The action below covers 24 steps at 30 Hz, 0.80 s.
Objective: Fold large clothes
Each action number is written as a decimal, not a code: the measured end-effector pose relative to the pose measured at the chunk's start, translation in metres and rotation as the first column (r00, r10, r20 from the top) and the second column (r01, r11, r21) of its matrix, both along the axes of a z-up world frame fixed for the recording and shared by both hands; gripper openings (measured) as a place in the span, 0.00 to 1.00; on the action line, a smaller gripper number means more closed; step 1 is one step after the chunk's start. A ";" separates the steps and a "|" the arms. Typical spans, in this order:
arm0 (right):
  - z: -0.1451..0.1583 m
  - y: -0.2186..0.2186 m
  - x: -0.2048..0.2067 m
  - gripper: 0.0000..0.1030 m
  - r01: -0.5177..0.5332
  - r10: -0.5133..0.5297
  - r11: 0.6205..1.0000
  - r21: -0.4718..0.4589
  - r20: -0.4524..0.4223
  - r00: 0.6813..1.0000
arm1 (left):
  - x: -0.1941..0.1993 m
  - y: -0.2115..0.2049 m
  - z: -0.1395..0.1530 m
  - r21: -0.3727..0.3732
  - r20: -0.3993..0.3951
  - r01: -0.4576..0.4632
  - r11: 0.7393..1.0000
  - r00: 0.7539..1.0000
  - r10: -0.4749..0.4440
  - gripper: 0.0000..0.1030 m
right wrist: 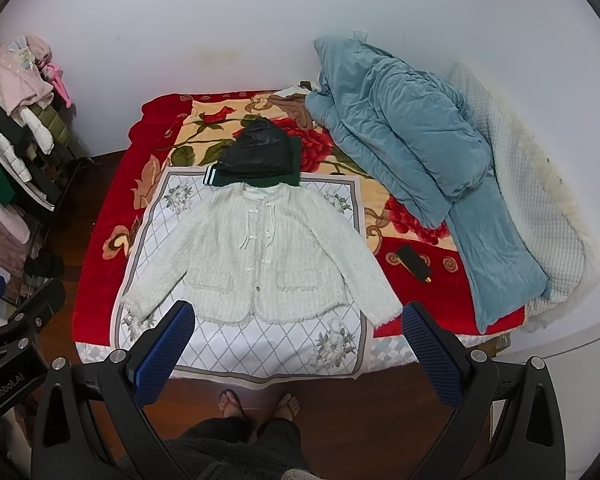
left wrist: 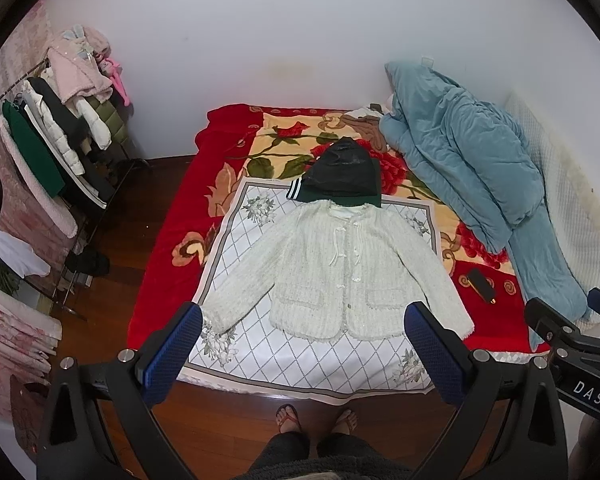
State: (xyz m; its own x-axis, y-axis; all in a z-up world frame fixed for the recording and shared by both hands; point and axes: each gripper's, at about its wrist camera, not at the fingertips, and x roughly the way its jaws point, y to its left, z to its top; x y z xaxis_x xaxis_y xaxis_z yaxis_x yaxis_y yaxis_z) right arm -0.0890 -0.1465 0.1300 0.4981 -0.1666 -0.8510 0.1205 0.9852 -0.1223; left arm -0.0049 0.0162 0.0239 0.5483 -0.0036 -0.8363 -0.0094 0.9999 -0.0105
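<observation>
Cream-white tweed jacket with small buttons and ribbon ties lies spread flat, front up, both sleeves angled outward, in the left wrist view. It rests on a white quilted cloth with a grey diamond grid and flower corners, which covers the near part of a red floral blanket on the bed. Just beyond the jacket's collar sits a folded dark green and black garment with striped cuff. A rumpled teal-blue quilt lies along the right side of the bed, and a small black oblong object lies on the blanket between quilt and jacket. A rack of hanging clothes stands at far left. The left gripper hovers above the near hem of the jacket, its blue-padded fingers spread wide and empty. Two feet in sandals stand on the dark wooden floor at the bed's near edge.

From the right wrist view, the same jacket lies flat on the quilted cloth, with the folded dark garment touching its far edge. The teal quilt fills the right side of the bed, the black object near its edge. The right gripper is held over the jacket's near hem, fingers wide apart, gripping nothing. The left gripper's black body shows at the left edge.
</observation>
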 end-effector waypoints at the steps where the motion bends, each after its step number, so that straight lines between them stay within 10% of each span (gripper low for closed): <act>1: 0.006 -0.004 -0.002 1.00 -0.003 0.003 1.000 0.001 0.002 1.000 | 0.000 -0.001 0.000 -0.001 -0.001 0.000 1.000 1.000 0.000 1.00; 24: 0.013 -0.010 -0.004 1.00 -0.008 0.007 1.000 0.006 0.018 1.000 | -0.007 -0.013 -0.005 0.003 0.014 -0.001 1.000 1.000 0.001 1.00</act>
State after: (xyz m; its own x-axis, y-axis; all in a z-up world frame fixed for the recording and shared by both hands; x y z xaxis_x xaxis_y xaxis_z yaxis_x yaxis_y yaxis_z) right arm -0.0934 -0.1563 0.1433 0.5147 -0.1574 -0.8428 0.1153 0.9868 -0.1139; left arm -0.0114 0.0030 0.0192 0.5602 -0.0008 -0.8283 -0.0106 0.9999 -0.0082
